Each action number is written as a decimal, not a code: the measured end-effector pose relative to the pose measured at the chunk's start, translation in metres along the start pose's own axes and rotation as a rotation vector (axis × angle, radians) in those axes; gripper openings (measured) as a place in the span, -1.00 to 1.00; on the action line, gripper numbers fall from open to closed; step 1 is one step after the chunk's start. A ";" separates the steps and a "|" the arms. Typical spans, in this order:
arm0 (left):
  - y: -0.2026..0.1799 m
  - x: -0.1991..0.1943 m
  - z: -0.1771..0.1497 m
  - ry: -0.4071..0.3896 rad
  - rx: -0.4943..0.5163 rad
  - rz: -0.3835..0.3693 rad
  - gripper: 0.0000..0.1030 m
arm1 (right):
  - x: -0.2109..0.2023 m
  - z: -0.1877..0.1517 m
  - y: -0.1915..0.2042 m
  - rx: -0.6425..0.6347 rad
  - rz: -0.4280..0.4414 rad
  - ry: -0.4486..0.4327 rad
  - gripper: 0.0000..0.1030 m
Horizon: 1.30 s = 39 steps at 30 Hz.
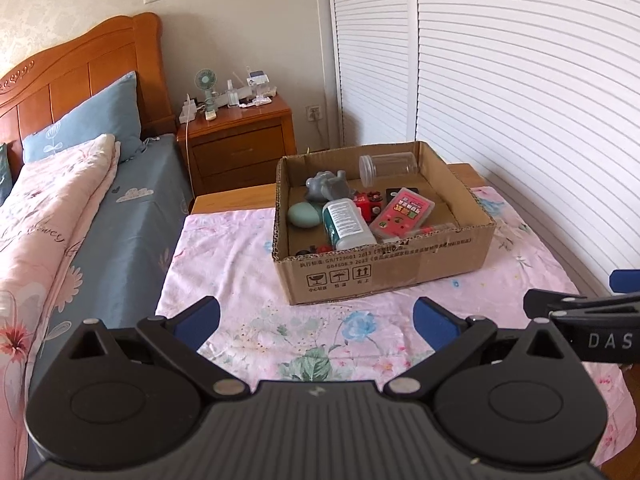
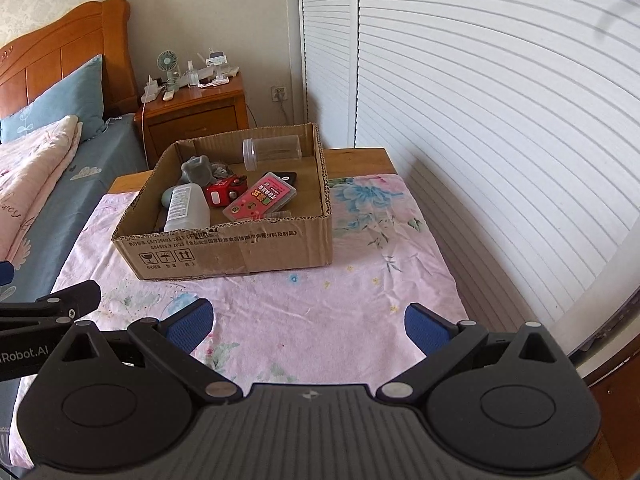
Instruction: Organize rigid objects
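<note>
Left wrist view puts the cardboard box (image 1: 384, 256) ahead on the flowered cloth (image 1: 240, 264), and every loose item in sight lies inside it: a white bottle (image 1: 347, 224) on its side, a pink case (image 1: 402, 213) leaning beside it, a red toy (image 1: 366, 205) between them, a grey figure (image 1: 326, 188) and a pale green oval thing (image 1: 304, 214) toward the left wall, and a clear jar (image 1: 387, 168) tipped against the back wall. Nothing rigid lies on the cloth outside the box. Both tools hang back over the near end of the cloth, well apart from the box: the left gripper (image 1: 316, 320) has its blue pads spread wide and empty, and the right gripper (image 2: 310, 322) is likewise spread with nothing between its pads. I judge this to be either the very start or the very end of the sorting; if more is to be done, the next move calls for reaching over the front wall and closing on one item, the bottle being nearest. Beyond stand a bed (image 1: 120, 200) and a wooden nightstand (image 1: 240, 136).
</note>
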<state>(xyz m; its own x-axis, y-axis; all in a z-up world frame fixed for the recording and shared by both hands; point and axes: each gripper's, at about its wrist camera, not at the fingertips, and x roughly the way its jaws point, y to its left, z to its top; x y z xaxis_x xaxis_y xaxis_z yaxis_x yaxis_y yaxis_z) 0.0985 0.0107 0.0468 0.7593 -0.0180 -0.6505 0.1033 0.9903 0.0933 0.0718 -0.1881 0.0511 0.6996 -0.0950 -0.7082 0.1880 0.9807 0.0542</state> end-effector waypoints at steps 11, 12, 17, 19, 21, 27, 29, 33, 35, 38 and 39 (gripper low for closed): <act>0.000 -0.003 -0.002 0.000 -0.006 0.011 0.98 | -0.001 0.000 0.001 -0.002 -0.001 -0.001 1.00; -0.001 -0.003 -0.002 -0.001 -0.006 0.014 0.98 | -0.001 0.000 0.001 -0.002 -0.001 -0.001 1.00; -0.002 -0.006 -0.002 -0.005 -0.005 0.019 0.98 | -0.002 -0.001 0.001 -0.006 -0.001 -0.002 1.00; -0.002 -0.007 -0.001 -0.007 -0.003 0.020 0.98 | -0.002 -0.001 0.001 -0.005 0.000 -0.002 1.00; -0.003 -0.007 -0.001 -0.009 -0.002 0.025 0.98 | -0.002 -0.001 0.002 -0.005 -0.001 -0.003 1.00; -0.003 -0.009 -0.001 -0.012 -0.004 0.025 0.98 | -0.003 -0.001 0.002 -0.004 -0.001 -0.003 1.00; -0.003 -0.009 -0.001 -0.013 -0.005 0.027 0.98 | -0.003 -0.001 0.002 -0.004 -0.002 -0.004 1.00; -0.004 -0.009 -0.001 -0.013 -0.001 0.028 0.98 | -0.005 -0.001 0.002 -0.003 -0.003 -0.005 1.00; -0.005 -0.009 -0.001 -0.012 -0.001 0.029 0.98 | -0.006 0.000 0.001 -0.002 -0.005 -0.007 1.00; -0.005 -0.009 -0.001 -0.012 -0.001 0.028 0.98 | -0.007 0.000 0.000 -0.001 -0.004 -0.009 1.00; -0.004 -0.010 -0.001 -0.013 0.000 0.027 0.98 | -0.007 0.000 0.000 -0.002 -0.004 -0.008 1.00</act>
<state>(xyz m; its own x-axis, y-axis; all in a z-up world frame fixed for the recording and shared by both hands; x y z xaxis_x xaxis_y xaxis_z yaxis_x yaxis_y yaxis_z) 0.0903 0.0067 0.0519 0.7700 0.0075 -0.6380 0.0821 0.9905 0.1107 0.0672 -0.1872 0.0557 0.7043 -0.1004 -0.7027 0.1896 0.9806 0.0500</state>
